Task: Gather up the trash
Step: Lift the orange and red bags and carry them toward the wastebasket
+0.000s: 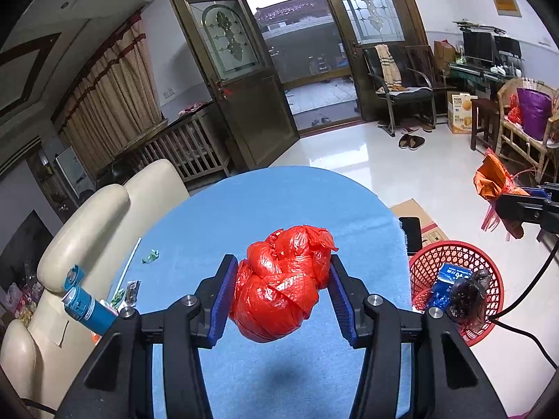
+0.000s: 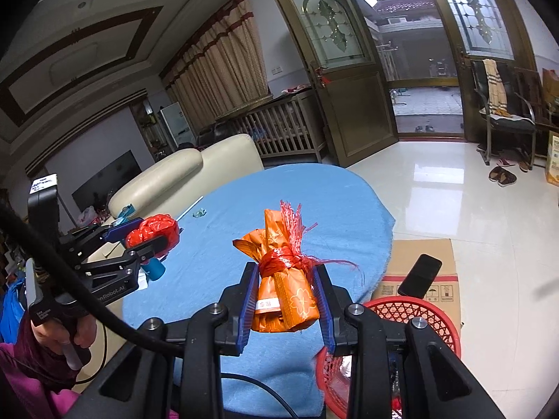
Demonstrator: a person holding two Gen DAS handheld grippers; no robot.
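My left gripper is shut on a crumpled red plastic bag and holds it above the blue table; both also show in the right wrist view, the left gripper with the red bag. My right gripper is shut on an orange wrapper bundle tied with red string, held above the table's right part near the red mesh basket. The bundle also shows in the left wrist view. The basket holds a blue packet and a dark bag.
A green wrapper, a white straw, small packets and a blue tube lie on the table's left side. A cream sofa stands left. A cardboard box with a black phone lies by the basket.
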